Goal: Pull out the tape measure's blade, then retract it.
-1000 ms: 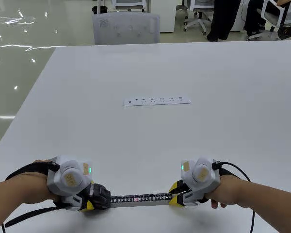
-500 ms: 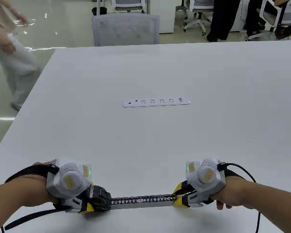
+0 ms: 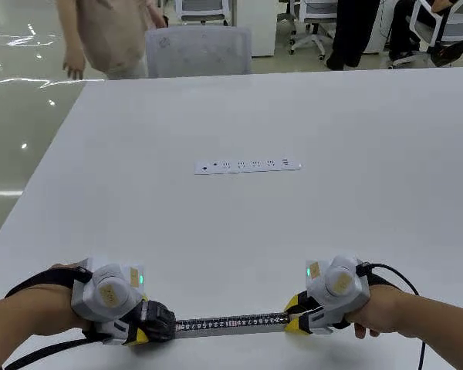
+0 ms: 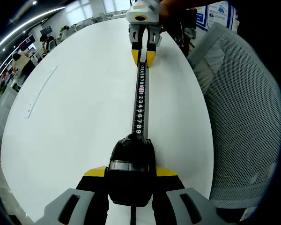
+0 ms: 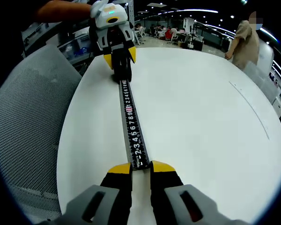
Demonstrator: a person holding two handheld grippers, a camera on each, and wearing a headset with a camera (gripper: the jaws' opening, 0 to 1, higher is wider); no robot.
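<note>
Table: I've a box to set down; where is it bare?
Bare: the table between power strip and blade, and beyond the power strip to the chair. Crowded: the near edge, left gripper on the case, right gripper on the blade.

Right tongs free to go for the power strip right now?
Probably not yet: the right tongs are shut on the blade, though only bare table lies between them and the power strip.

We note bright, even overhead light; glare streaks the floor [image 3: 31,79]; both gripper views bend at edges.
</note>
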